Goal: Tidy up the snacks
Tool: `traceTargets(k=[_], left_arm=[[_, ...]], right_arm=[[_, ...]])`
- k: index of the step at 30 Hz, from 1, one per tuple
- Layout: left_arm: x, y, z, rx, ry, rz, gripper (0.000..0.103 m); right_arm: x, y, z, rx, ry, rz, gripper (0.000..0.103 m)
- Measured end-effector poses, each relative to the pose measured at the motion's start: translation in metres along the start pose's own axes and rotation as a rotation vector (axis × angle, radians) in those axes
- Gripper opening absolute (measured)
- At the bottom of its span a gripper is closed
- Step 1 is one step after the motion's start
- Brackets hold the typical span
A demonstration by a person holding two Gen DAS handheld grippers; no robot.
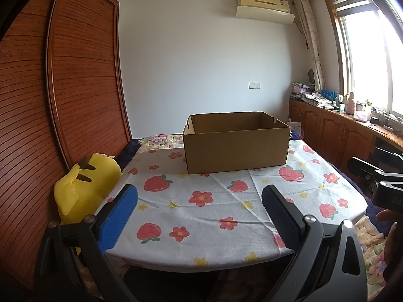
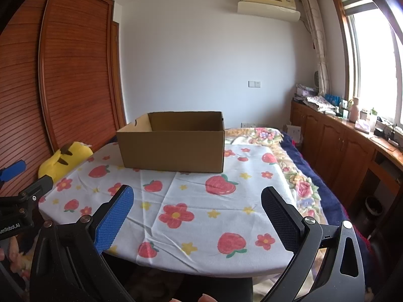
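Snacks show only as a pale, colourful heap (image 1: 161, 139) at the table's far left corner, just beside my cardboard box (image 1: 236, 146), which stands open-topped near the far edge. Both my left claw (image 1: 199, 216) and right claw (image 2: 197, 216) hang apart and hold nothing over the near edge of the table (image 1: 214, 216). I judge I should reach round the box's left side, coming in low.

Open cardboard box (image 1: 236, 146) sits on strawberry-print tablecloth (image 1: 214, 216) beyond spread fingers (image 1: 118, 216).
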State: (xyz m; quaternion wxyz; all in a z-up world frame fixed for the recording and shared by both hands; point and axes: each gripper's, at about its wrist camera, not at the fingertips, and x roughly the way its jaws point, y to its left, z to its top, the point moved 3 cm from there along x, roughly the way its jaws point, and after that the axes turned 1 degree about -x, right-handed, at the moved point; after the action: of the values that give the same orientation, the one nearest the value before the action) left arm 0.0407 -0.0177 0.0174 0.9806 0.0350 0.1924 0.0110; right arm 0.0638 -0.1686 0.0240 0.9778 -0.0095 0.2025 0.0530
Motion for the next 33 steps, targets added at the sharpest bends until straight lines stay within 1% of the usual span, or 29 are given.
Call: traceTargets(k=[33], left_arm=[[-0.0062, 0.0001, 0.0029, -0.007, -0.019, 0.0, 0.101]], right_arm=[[0.0003, 0.0008, -0.0023, 0.0, 0.0, 0.002, 0.103]])
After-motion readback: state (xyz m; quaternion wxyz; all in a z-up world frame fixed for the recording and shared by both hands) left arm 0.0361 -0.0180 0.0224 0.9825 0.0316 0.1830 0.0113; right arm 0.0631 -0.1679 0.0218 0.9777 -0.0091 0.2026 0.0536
